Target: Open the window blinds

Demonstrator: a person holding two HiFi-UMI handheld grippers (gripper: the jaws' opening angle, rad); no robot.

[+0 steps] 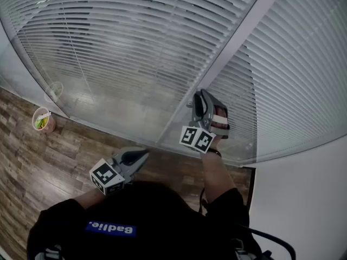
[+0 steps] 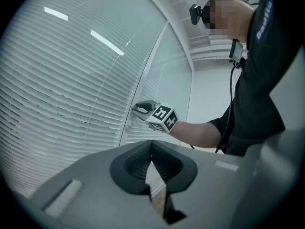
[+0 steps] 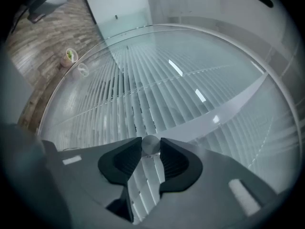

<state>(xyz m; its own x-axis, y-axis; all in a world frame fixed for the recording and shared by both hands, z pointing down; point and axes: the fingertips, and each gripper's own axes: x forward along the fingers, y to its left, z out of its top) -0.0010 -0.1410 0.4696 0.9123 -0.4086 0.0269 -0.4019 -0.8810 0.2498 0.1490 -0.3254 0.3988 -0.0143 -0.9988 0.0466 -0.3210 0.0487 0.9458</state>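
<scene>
Jaws of the right gripper are squeezed onto a small round knob, one pad on each side of it. The knob sticks out from the glass wall, just beside the white post that stands between two panes. The left gripper has its jaws pressed together with nothing in them. It hangs low and off to the side, well apart from the knob.

The blinds sit behind the glass, right in front of the person. Their thin slats overlap, so little can be seen through them. They look shut, or nearly so.

The step in hand seems to be turning the knob, since that is likely what tips the slats. The grip is made, so what is left is the twist.

Next, the right hand would need to roll the knob round while holding it tight. The knob is small and smooth, so it could slip out from the pads. If the wrist runs out of turn, the jaws must let go, roll back and grab again. Slats tipping level, with gaps between them, would show that it works.
</scene>
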